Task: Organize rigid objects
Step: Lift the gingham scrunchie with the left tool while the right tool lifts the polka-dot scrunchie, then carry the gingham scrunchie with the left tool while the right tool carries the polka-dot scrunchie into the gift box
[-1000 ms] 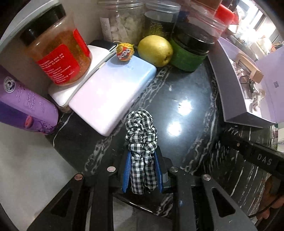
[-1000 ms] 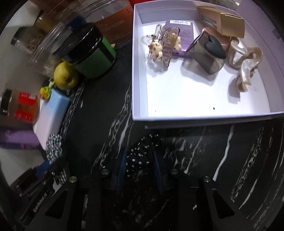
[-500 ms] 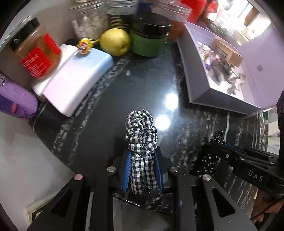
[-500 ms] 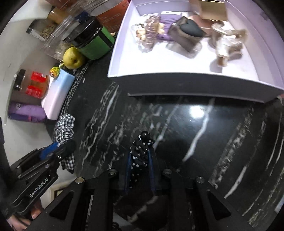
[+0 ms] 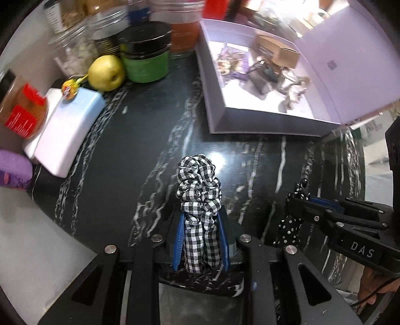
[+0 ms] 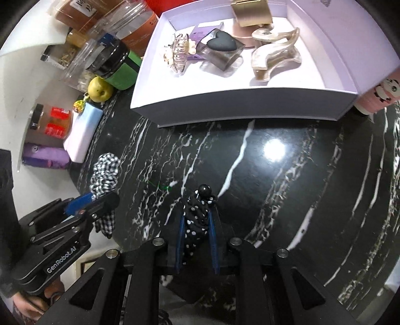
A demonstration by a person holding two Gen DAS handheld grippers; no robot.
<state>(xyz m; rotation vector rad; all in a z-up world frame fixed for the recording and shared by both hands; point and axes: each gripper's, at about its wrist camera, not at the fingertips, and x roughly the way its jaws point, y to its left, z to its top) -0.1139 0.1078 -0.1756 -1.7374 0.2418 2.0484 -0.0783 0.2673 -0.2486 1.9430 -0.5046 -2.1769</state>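
2 hand-held grippers clamped: left (image 5: 201, 225) (GenRobot.AI) on checked scrunchie (image 5: 198, 190), right (image 6: 197, 225) (DAS) on dotted scrunchie (image 6: 197, 217).

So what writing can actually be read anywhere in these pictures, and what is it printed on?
"DAS": white letters on the black body of the right gripper, seen from the left wrist.
"GenRobot.AI": white letters on the black body of the left gripper, seen from the right wrist.
Red labels on the amber jar: too small to read.
Characters on the brown jar: cut off and blurred.
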